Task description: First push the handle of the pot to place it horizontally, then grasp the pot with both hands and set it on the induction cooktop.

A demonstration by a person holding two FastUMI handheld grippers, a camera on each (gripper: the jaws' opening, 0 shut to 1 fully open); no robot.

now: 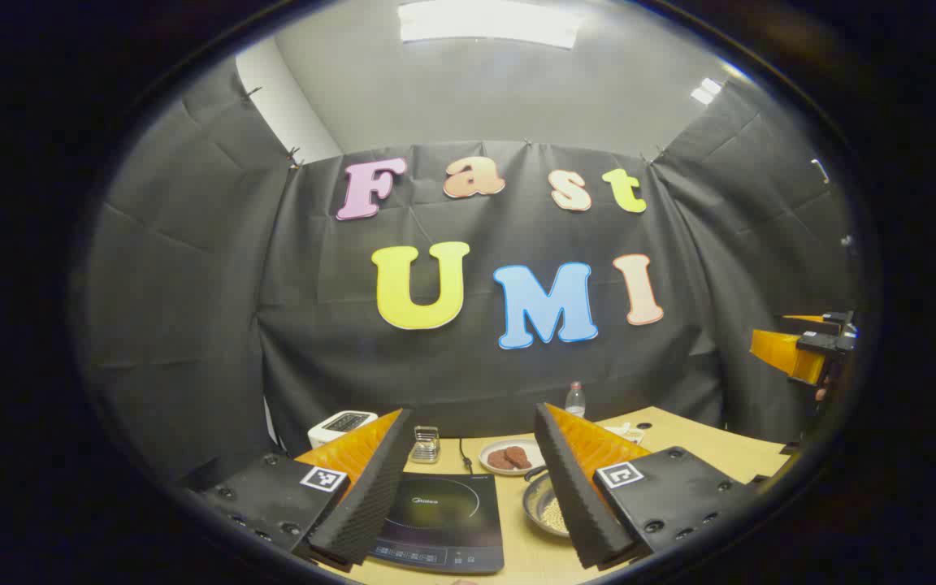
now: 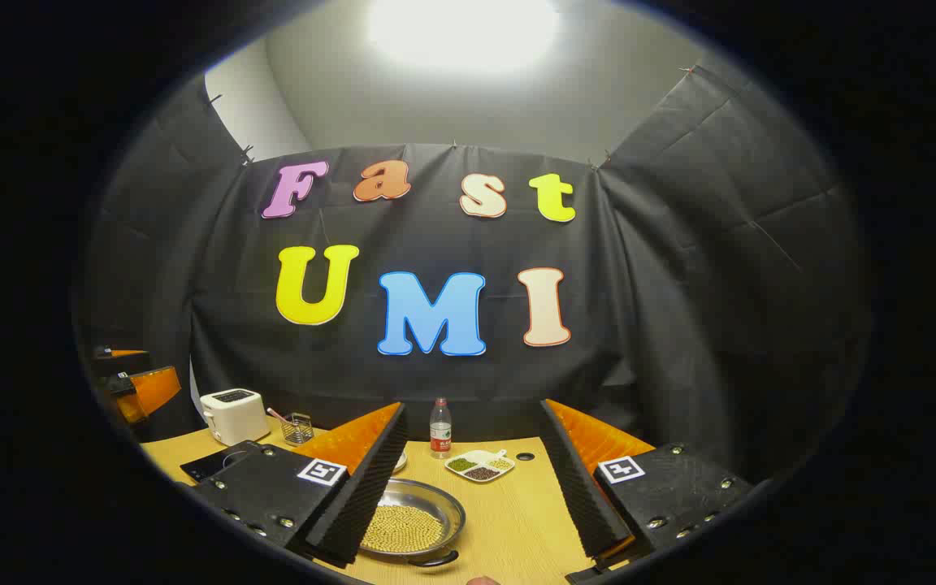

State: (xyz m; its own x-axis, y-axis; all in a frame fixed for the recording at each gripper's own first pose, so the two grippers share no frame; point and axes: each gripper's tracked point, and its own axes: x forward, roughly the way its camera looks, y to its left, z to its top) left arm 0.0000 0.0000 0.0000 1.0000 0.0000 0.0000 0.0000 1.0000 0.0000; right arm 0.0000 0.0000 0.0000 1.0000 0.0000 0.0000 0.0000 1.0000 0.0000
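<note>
**Both grippers held wide above the table**

The left gripper hangs over the wooden table with its fingers spread wide, holding nothing; the black cooktop lies between them. The pot, a shallow metal pan full of small pale beads, sits just beside the cooktop, its dark handle at the near rim. The right gripper is likewise wide and empty, above the pot. Farther back stand a toaster, a bottle and a divided dish.
</note>
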